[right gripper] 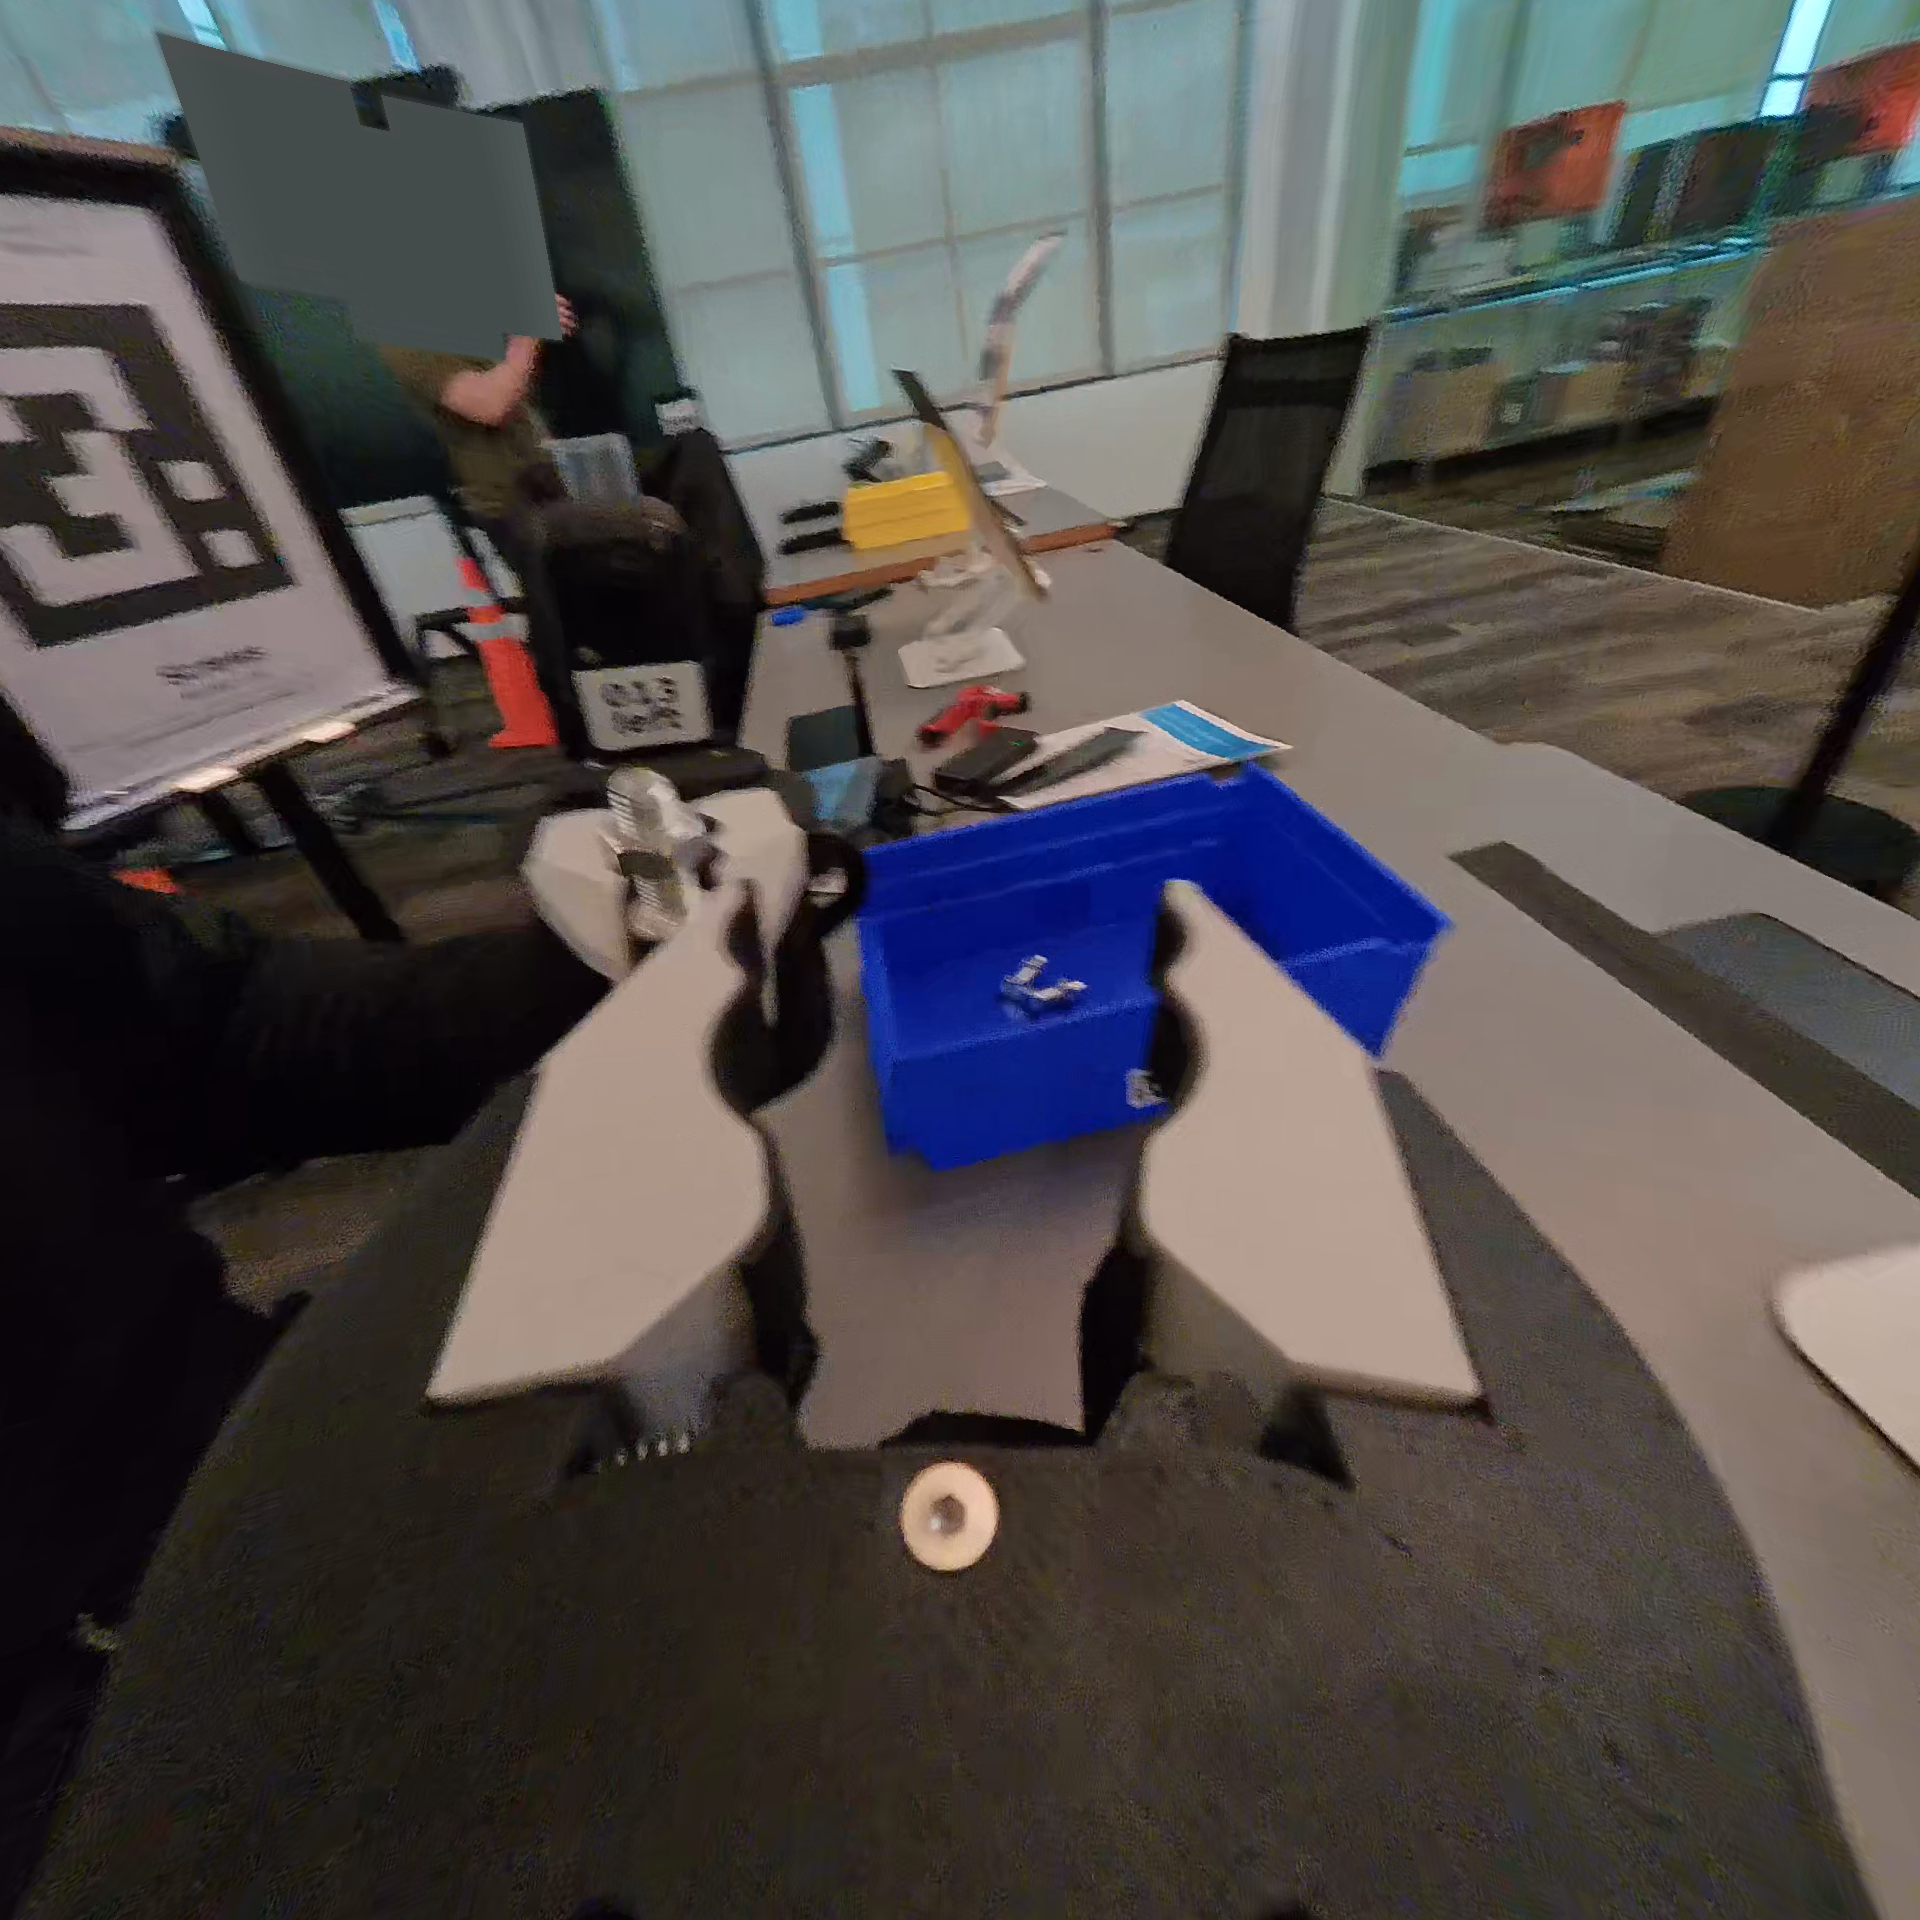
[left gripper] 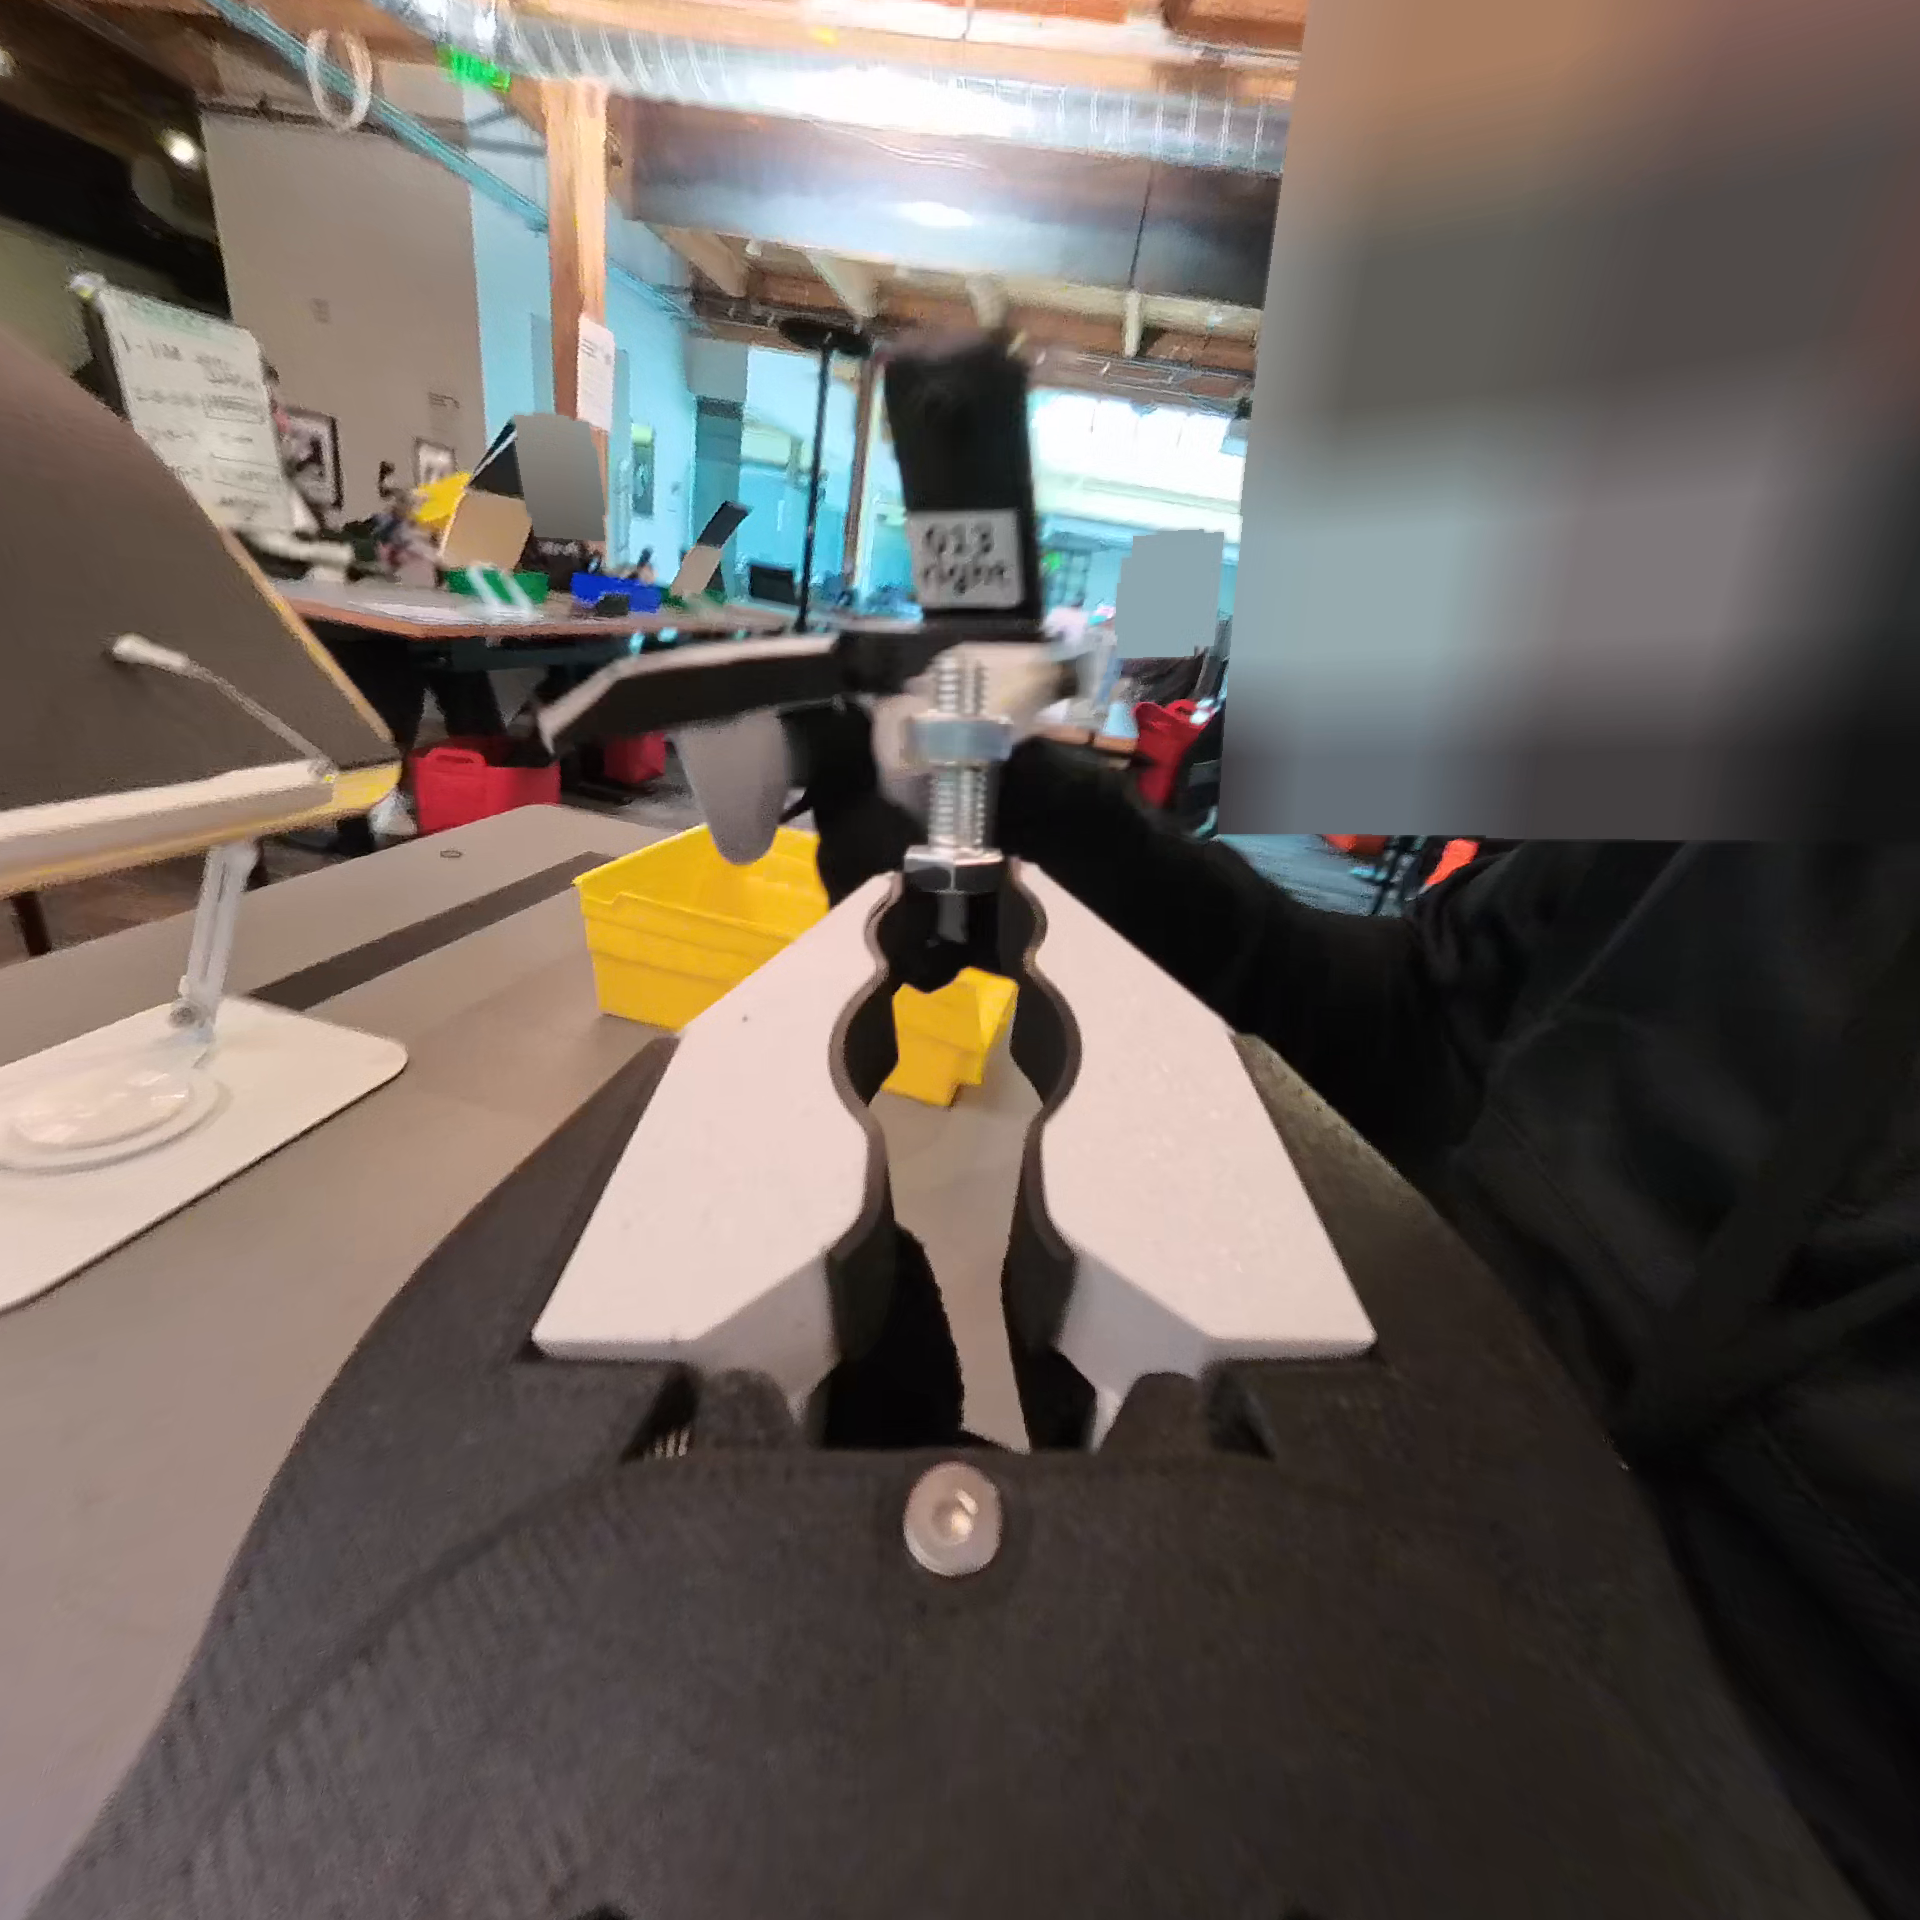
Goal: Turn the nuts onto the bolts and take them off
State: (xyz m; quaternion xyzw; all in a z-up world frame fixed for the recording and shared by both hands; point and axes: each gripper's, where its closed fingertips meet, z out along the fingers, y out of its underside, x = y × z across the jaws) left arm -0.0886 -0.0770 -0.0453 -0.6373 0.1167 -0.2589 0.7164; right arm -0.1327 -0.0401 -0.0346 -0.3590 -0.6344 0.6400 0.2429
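Observation:
My left gripper (left gripper: 951, 883) is shut on the head end of a silver bolt (left gripper: 958, 800), which it holds upright above the table. A hex nut (left gripper: 954, 738) sits partway up the thread. My right gripper (right gripper: 966, 904) is open and empty. In the right wrist view its left finger (right gripper: 665, 1091) is just beside the bolt (right gripper: 649, 862), and the bolt is outside the jaws. The right gripper also shows in the left wrist view (left gripper: 717, 743), blurred, behind the bolt. A blue bin (right gripper: 997, 1091) holds a few loose silver parts (right gripper: 1039, 982).
A yellow bin (left gripper: 686, 925) stands on the grey table (left gripper: 436, 1195) behind my left gripper. A white stand (left gripper: 197, 1081) carrying a tilted board is at the left. Papers, a red tool (right gripper: 971, 712) and black devices lie beyond the blue bin. A person's dark sleeve (left gripper: 1558, 1039) is at the right.

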